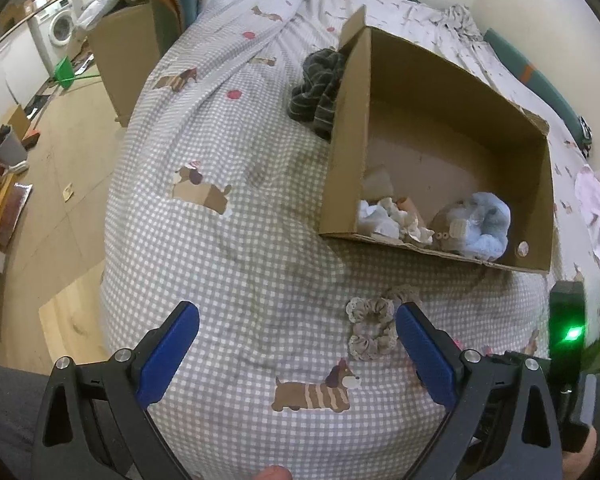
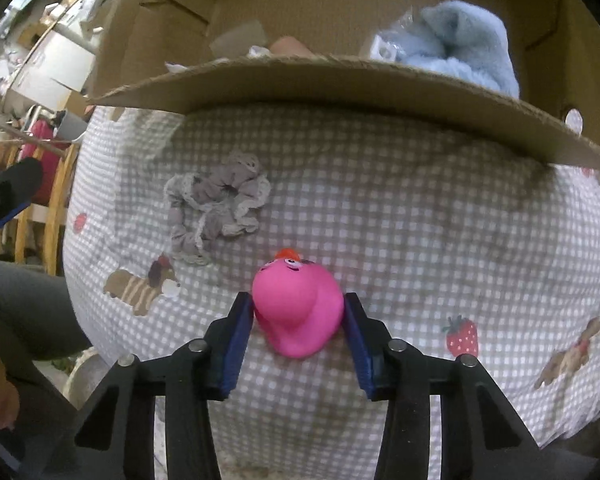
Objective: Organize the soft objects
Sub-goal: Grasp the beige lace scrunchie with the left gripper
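Right wrist alone shows fingers [image 2: 298, 312] clamping pink duck [image 2: 298, 312]; left fingers [image 1: 298, 326] spread, holding nothing.

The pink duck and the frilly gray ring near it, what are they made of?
The pink duck looks like soft rubber or vinyl: smooth, slightly glossy, printed face. The frilly gray ring looks like gathered fabric with lace edging, probably a scrunchie: matte, crinkled folds.

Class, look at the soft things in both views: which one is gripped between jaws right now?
The pink rubber duck, pinched by the right gripper. The lace-edged scrunchies lie loose on the bedspread; the blue plush sits in the box.
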Available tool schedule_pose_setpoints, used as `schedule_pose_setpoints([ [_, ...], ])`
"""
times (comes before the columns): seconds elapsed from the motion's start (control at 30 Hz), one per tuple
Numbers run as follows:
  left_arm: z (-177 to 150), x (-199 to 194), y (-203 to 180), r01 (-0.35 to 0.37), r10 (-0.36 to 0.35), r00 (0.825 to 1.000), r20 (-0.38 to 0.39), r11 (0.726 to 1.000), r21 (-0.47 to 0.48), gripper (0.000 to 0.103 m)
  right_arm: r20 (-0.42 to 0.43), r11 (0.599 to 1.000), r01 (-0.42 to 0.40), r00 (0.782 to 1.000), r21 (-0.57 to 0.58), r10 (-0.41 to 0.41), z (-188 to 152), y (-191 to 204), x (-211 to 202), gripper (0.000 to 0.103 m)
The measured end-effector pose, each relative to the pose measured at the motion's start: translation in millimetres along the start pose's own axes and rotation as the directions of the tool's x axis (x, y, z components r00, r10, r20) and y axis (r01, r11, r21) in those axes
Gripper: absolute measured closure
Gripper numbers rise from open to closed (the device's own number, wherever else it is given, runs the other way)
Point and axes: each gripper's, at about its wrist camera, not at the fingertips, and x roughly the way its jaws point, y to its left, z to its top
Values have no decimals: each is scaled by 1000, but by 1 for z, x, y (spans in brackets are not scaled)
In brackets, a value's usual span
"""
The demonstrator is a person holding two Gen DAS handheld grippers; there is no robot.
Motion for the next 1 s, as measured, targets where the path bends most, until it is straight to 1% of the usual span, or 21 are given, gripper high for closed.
schedule_pose_setpoints([
  [0.1,-2,4,-9,7,-7,1000,-6,999,32,5,61,1000,-11,998,-10,11,-1,1,-18,55],
  [0.2,-6,13,-20,23,-21,999,-39,997,67,5,111,999,-32,993,15,30,-3,-5,-34,55],
  [0.4,-14,40,-46,93,-79,990,-119,989,119,5,172,995,-59,984,79,45,-12,-26,-58,55],
  [0.47,-15,48,-56,102,-83,988,-131,985,141,5,189,993,-64,981,97,45,-17,-33,-65,55],
  [0.53,-17,58,-65,89,-67,989,-135,983,160,5,199,991,-68,979,114,44,-18,-43,-68,55],
  [0.6,-18,68,-68,89,-68,987,-143,985,146,5,207,989,-73,977,131,44,-18,-55,-76,55],
  [0.73,-16,83,-69,112,-99,983,-153,990,80,5,210,984,-75,977,162,40,-21,-70,-79,55],
  [0.8,-14,90,-69,98,-87,986,-144,993,71,5,209,981,-76,977,181,37,-23,-74,-79,55],
  [0.87,-15,99,-68,45,-34,989,-142,996,79,5,209,978,-75,977,194,34,-23,-79,-78,55],
  [0.93,-18,108,-64,-5,17,988,-152,996,84,7,205,977,-76,978,201,34,-21,-81,-76,55],
  [1.0,-19,110,-61,-17,30,988,-150,996,86,9,201,978,-72,979,198,32,-19,-80,-74,55],
])
